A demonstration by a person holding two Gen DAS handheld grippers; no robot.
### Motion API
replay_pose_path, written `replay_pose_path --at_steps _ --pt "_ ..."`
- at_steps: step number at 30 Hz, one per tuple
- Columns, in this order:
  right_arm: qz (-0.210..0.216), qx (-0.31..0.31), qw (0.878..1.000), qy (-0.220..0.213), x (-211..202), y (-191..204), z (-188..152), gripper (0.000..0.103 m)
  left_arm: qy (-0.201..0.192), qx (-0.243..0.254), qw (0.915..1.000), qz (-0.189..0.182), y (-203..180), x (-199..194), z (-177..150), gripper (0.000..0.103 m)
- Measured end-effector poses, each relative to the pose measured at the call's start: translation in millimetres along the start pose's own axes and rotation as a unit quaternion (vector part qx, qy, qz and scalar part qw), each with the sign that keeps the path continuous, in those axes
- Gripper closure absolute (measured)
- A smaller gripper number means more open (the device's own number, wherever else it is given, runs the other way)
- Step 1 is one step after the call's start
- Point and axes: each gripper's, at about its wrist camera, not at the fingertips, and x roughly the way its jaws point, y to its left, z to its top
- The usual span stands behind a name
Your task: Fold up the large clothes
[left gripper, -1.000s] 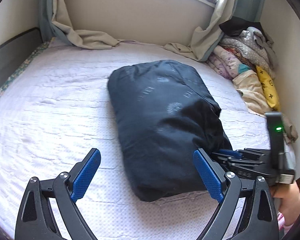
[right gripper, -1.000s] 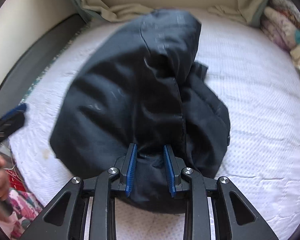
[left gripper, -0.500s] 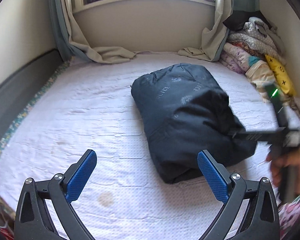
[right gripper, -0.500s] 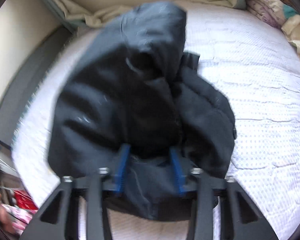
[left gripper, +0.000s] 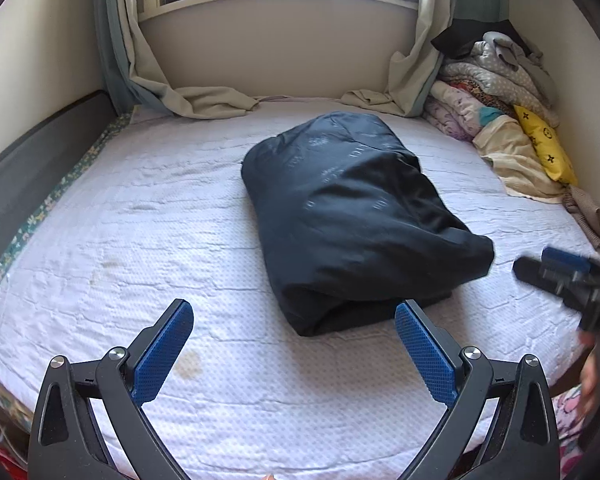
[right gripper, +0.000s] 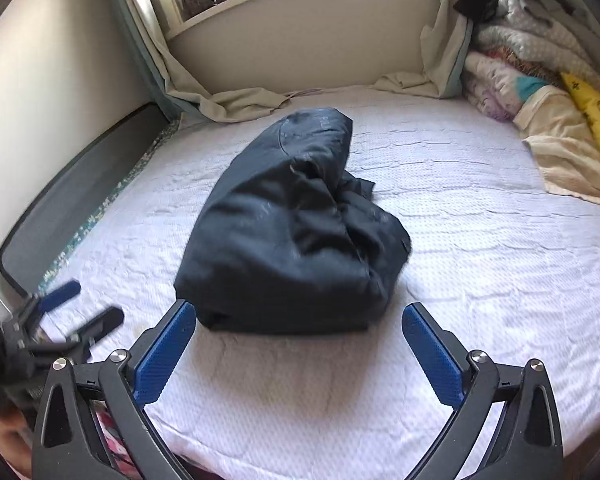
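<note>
A dark navy padded jacket (left gripper: 352, 216) lies folded into a bulky bundle in the middle of the white bed (left gripper: 140, 240). My left gripper (left gripper: 294, 309) is open just short of the bundle's near edge, with only the sheet between its blue pads. In the right wrist view the jacket (right gripper: 292, 232) sits beyond my right gripper (right gripper: 300, 307), whose jaws are opening wide, nothing between them. The right gripper (left gripper: 556, 268) shows blurred at the right in the left wrist view. The left gripper (right gripper: 80, 308) appears at the lower left in the right wrist view.
A pile of folded clothes and blankets (left gripper: 496, 92) fills the far right corner, with a yellow cushion (left gripper: 544, 148). Beige curtains (left gripper: 204, 100) drape onto the bed's far edge below the window. A dark rail (left gripper: 32, 152) runs along the left side. Bare bed sheet (right gripper: 480, 260) surrounds the jacket.
My right gripper let go of the jacket's near edge, opened wide and drew back and up. The left gripper also backed away, so the bundle now sits farther off.
</note>
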Motion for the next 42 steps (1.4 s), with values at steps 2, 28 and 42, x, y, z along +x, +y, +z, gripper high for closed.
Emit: replay_pose_path --at_steps 2,28,42 --pt "-0.012 -0.003 1.000 0.002 -7.2 3.2 -12.5 0.000 -0.002 0.000 1.0000 -0.005 -4.2 -3.8 -5.4 0.001" --pt "-0.066 -0.015 0.998 0.012 -17.6 11.7 -50.8 0.000 0.001 -0.010 0.9995 0.030 -20.0 -10.6 -36.7 0.001" --pt "-0.065 -0.010 0.998 0.016 -13.5 9.8 -50.7 0.000 -0.008 -0.011 0.9991 0.040 -17.5 -10.4 -35.5 0.001"
